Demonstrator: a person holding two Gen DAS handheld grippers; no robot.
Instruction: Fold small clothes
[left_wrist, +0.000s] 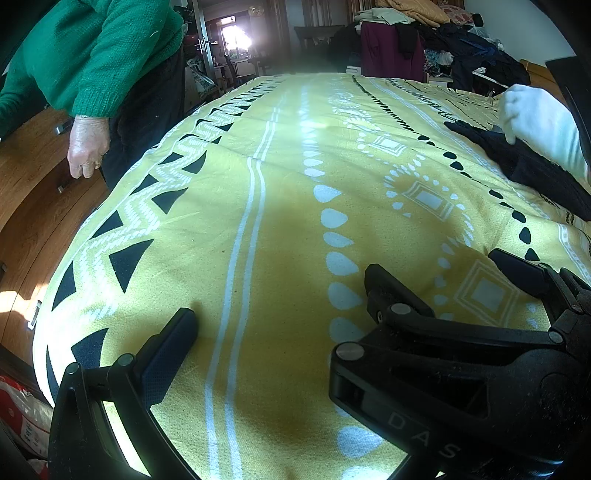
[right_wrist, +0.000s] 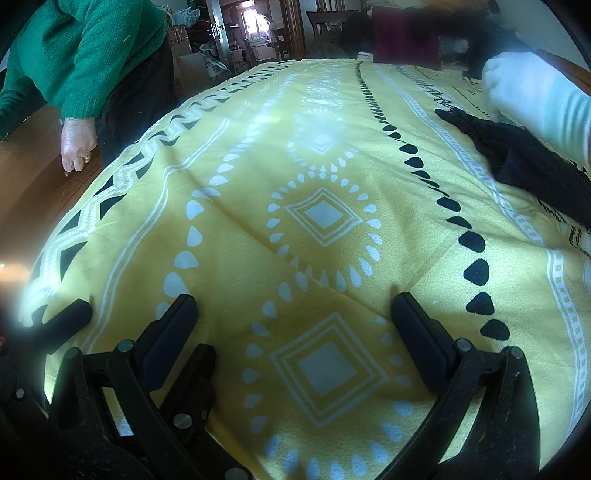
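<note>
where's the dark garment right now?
The dark garment lies on the yellow patterned bedspread at the far right of both wrist views, under a white-gloved hand, well ahead of both open grippers.

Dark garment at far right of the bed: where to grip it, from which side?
Take the dark garment by its narrow pointed end toward the far side, coming from its left over the open yellow blanket. A white-gloved hand covers its right edge. Both jaws are open.
</note>
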